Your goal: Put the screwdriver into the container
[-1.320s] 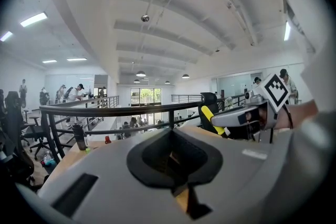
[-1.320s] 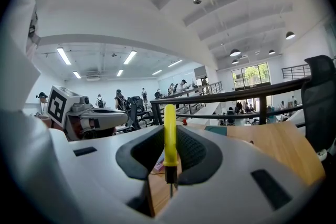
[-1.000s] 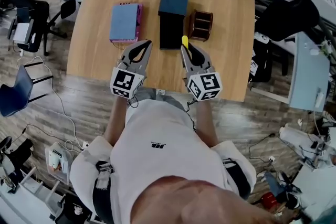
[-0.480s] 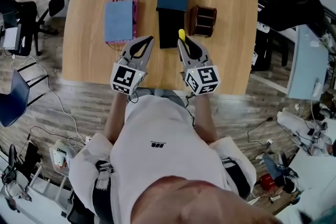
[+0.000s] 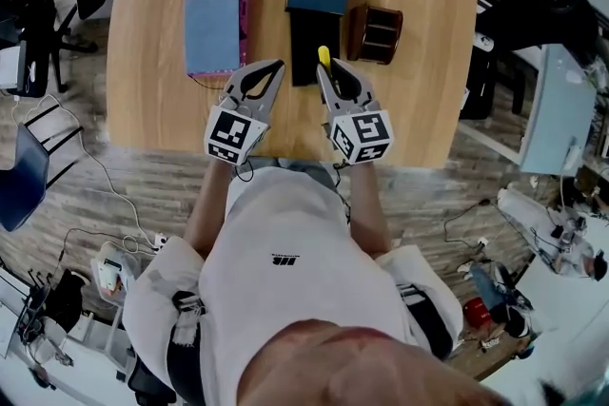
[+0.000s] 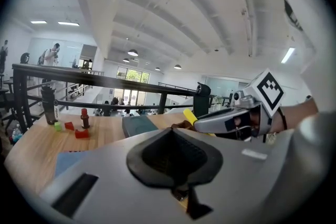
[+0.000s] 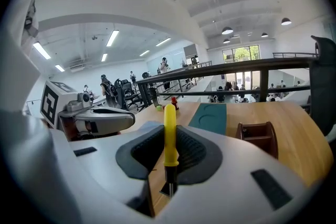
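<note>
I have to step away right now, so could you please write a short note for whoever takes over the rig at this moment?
Left tool: shut, empty, above the near part of the table.
Right tool: shut on the screwdriver, yellow handle pointing forward past the tips.
Brown container: on the table, ahead and to the right of the right tool, apart from it, beside a black box.
Done: screwdriver picked up.
Left: carry it to the container and release it inside.

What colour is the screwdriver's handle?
Yellow; the screwdriver shows best in the right gripper view.
</note>
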Demonstrator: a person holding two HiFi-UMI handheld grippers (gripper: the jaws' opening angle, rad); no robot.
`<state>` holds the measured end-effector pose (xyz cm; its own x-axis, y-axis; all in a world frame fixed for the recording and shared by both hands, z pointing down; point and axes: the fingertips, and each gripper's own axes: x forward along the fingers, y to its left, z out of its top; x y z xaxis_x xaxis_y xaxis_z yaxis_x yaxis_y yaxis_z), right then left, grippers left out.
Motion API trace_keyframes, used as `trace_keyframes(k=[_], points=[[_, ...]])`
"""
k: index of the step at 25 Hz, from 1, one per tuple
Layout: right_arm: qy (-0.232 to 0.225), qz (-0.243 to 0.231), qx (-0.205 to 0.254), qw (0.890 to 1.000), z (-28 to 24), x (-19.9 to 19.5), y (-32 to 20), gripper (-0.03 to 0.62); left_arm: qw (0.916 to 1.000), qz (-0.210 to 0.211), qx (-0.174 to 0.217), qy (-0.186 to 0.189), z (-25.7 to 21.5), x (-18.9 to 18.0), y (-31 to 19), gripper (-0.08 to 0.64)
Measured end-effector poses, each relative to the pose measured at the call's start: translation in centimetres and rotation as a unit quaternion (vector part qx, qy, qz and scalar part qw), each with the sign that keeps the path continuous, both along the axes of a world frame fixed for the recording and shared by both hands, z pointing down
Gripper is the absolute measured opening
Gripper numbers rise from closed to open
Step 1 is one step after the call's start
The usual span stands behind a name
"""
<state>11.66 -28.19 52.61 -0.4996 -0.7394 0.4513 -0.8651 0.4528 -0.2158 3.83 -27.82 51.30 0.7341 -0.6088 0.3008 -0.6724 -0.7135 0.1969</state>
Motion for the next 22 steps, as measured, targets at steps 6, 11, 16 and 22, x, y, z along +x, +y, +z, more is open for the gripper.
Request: trace_keyframes(k=[6,11,16,22], points=[[0.009,0.000,-0.025,1.000,2.7,-0.6,-1.3,0.061,0.9998,0.006,-0.019,0.003,2.2,-0.1,-1.3,0.009],[0.017,-0.003,-0.041,0.999,4.7,0.0,-2.4,0.061,0.9994,0.013,-0.031,0.003,3.8,0.9,-2.3,0.009],[0.026,-0.008,-0.054,0.998,6.3,0.0,-3.3,0.061,0.9990,0.021,-0.039,-0.003,5.1,1.3,-2.9,0.009],[0.040,-0.016,-0.073,0.996,8.5,0.0,-4.3,0.061,0.9983,0.025,-0.052,-0.010,6.9,1.5,-3.8,0.009]])
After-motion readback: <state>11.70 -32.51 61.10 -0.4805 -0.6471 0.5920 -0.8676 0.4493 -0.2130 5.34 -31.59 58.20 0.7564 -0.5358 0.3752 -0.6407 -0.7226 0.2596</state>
